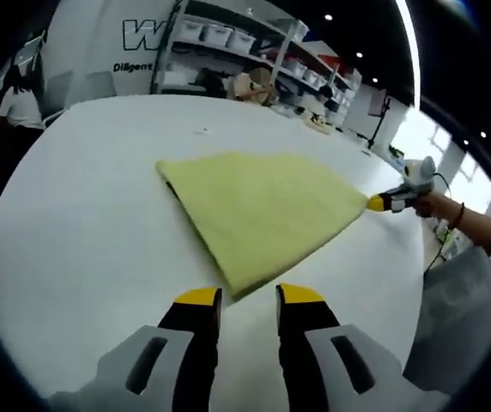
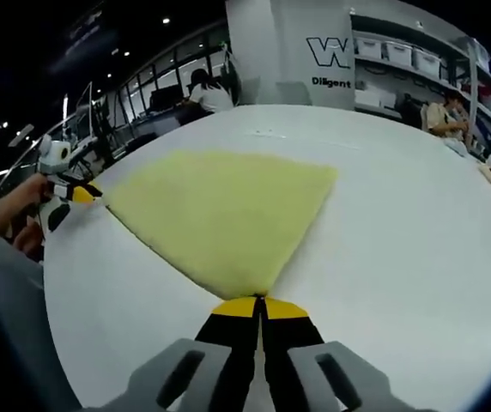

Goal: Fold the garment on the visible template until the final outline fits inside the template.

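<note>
A yellow-green garment [image 1: 258, 206] lies folded into a flat, roughly triangular shape on the round white table [image 1: 82, 215]. In the left gripper view my left gripper [image 1: 250, 296] stands open, low over the table. The garment's near corner lies just in front of the gap between its jaws. My right gripper [image 1: 381, 202] comes in from the right, held by a hand, and pinches the far right corner. In the right gripper view my right gripper [image 2: 259, 305] is shut on that corner of the garment [image 2: 220, 210]. The left gripper [image 2: 72, 194] sits beside the corner at the left.
The table's edge [image 2: 65, 326] curves close on the person's side, with a grey sleeve [image 2: 14, 283] beside it. Shelves with white bins [image 1: 220, 36] stand behind the table. People sit at its far side [image 2: 207, 90], and small items [image 1: 321, 122] lie near the far rim.
</note>
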A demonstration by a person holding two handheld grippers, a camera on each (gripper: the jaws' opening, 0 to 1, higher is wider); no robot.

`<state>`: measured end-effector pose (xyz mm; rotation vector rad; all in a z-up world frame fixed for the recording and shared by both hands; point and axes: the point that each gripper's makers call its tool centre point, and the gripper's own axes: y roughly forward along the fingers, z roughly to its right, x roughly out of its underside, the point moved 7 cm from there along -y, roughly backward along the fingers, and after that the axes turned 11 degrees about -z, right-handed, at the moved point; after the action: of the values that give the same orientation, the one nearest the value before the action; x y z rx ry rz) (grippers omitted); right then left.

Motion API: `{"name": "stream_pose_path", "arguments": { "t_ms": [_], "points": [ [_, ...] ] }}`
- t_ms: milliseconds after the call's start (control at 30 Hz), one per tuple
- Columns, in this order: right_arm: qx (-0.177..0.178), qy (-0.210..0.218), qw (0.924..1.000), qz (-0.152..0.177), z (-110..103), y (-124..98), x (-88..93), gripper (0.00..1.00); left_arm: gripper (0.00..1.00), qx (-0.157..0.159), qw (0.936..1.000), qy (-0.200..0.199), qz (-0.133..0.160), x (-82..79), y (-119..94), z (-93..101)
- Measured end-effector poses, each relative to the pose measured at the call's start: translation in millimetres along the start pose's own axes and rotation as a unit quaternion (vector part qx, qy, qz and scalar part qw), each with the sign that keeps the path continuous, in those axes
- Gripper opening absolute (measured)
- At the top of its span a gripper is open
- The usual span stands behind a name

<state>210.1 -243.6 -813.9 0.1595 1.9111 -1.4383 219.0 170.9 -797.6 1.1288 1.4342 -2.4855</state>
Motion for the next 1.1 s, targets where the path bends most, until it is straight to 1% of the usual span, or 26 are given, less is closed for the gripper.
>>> {"name": "stream_pose_path", "arguments": {
  "t_ms": [100, 167, 267, 333, 400, 500, 600, 867, 1100],
  "points": [
    [-0.006, 0.000, 1.0000, -0.001, -1.8, -2.6, 2.6, 0.00, 0.20, 0.000, 1.0000, -0.001, 0.001, -0.9, 0.7, 0.5],
    [-0.008, 0.009, 0.9999, 0.003, -1.8, -2.9, 3.7, 0.00, 0.19, 0.002, 1.0000, -0.002, 0.004, -1.8, 0.8, 1.3],
    [-0.004, 0.012, 0.9999, 0.004, -0.3, -1.6, 4.4, 0.00, 0.19, 0.003, 1.0000, -0.003, 0.006, -3.0, 0.9, 1.5],
    [-0.003, 0.017, 0.9998, 0.004, 0.5, -0.9, 4.3, 0.03, 0.18, 0.002, 1.0000, -0.004, 0.007, -3.2, 1.0, 1.8],
    [-0.005, 0.019, 0.9998, 0.008, 0.4, -0.3, 3.1, 0.04, 0.18, 0.003, 1.0000, -0.004, 0.008, -3.7, 0.9, 1.7],
    [-0.005, 0.015, 0.9998, 0.008, 1.5, 2.6, 1.6, 0.03, 0.18, 0.002, 1.0000, -0.004, 0.007, -3.6, 0.7, 1.0],
    [-0.013, 0.006, 0.9998, 0.013, 0.1, 4.9, -1.7, 0.01, 0.17, 0.001, 1.0000, -0.006, 0.008, -3.2, 0.5, 0.8],
    [-0.022, -0.006, 0.9996, 0.016, -0.7, 7.1, -2.8, 0.00, 0.16, 0.000, 0.9999, -0.008, 0.008, -2.9, -0.1, -0.1],
    [-0.017, -0.013, 0.9997, 0.011, -0.5, 0.7, -1.9, 0.00, 0.15, -0.005, 0.9999, -0.009, 0.009, -3.1, -1.2, -1.4]
  ]
}}
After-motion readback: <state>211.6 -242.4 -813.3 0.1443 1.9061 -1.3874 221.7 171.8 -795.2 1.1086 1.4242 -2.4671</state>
